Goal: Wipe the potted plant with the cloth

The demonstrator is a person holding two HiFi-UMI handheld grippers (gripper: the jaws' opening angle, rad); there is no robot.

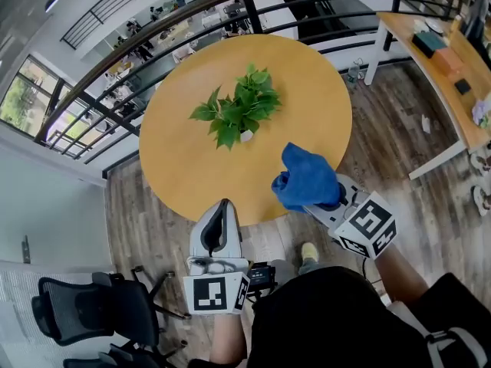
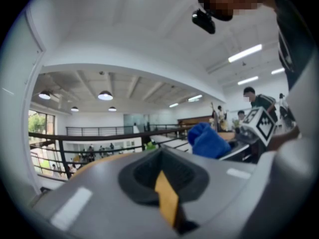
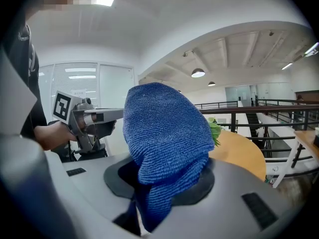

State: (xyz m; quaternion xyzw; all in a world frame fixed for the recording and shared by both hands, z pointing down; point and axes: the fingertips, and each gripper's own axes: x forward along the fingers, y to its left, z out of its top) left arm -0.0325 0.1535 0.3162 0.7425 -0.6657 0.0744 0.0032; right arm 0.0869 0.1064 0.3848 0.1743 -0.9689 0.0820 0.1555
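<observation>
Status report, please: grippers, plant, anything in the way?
Left gripper shut, empty. Right gripper shut on blue cloth. Potted plant on round table, untouched. Nothing in between.

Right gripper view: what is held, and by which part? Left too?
The right gripper pinches the blue cloth by its gathered lower end; the rest bunches above. The left gripper is shut, empty.

A: What's the count?
B: One potted plant (image 1: 239,107), one cloth (image 1: 307,179), one round worktop (image 1: 291,75), one long worktop (image 1: 441,90).
A: And grippers?
B: Two: the left gripper (image 2: 167,200) and the right gripper (image 3: 157,193).
</observation>
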